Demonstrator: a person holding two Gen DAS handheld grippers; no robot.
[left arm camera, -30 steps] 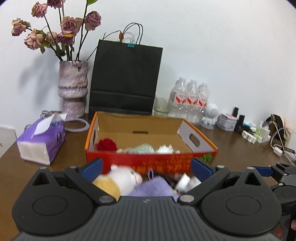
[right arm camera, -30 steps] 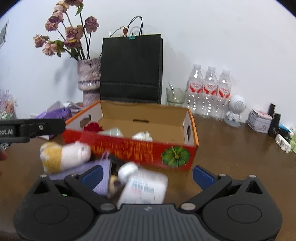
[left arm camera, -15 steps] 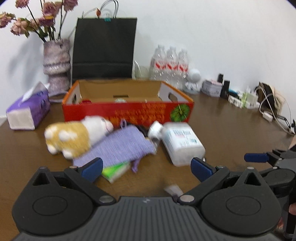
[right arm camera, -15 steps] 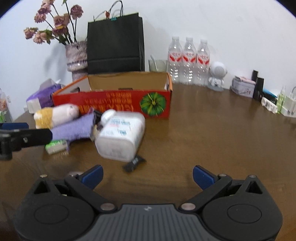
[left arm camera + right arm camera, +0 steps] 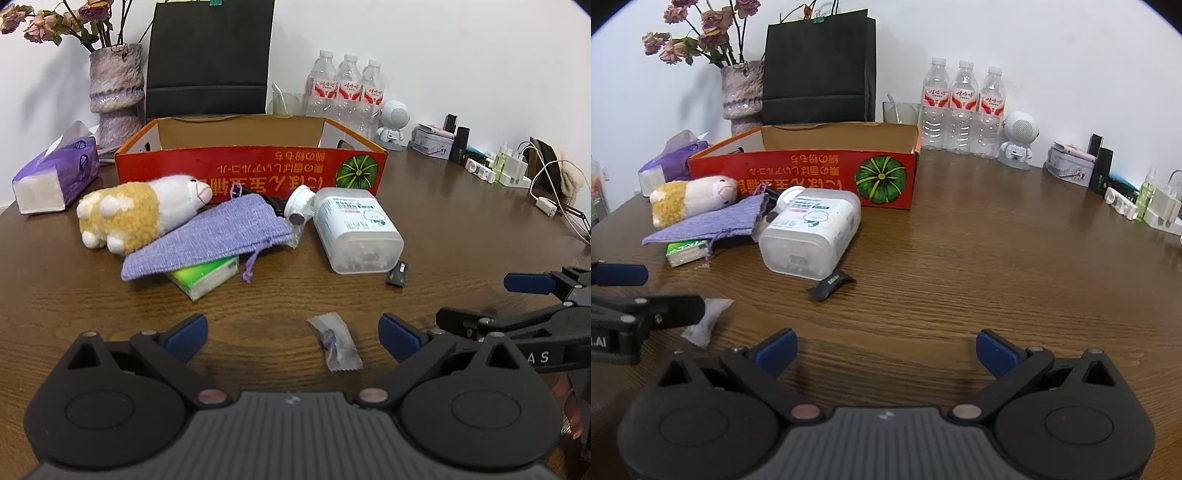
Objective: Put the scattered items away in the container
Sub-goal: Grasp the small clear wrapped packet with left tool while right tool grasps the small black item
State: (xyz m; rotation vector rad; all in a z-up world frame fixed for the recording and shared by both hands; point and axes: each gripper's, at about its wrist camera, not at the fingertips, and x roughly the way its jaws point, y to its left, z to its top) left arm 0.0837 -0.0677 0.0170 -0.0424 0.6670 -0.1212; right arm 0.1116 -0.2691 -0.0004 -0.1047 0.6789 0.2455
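- Your left gripper [image 5: 291, 330] is spread wide and holds nothing; it hangs low over the table [image 5: 461, 229].
- From left to right, these lie loose in front of the box [image 5: 251, 168]: the plush toy [image 5: 140, 212], the purple pouch [image 5: 207, 236] leaning on it, and a green packet [image 5: 207, 275] half under the pouch.
- Next comes the white plastic jar [image 5: 354, 229], lying on its side with its cap toward the box, then a small black clip [image 5: 398, 274] just beside its base.
- A small clear wrapper [image 5: 336, 341] lies nearest you, between the left gripper's fingers [image 5: 184, 332] but not touching them.
- Your right gripper [image 5: 886, 350] is also spread wide and empty, over bare wood.
- The box's inside is hidden from this low angle, so you cannot tell what it holds. Six things are outside it, so I judge most of the tidying is left.
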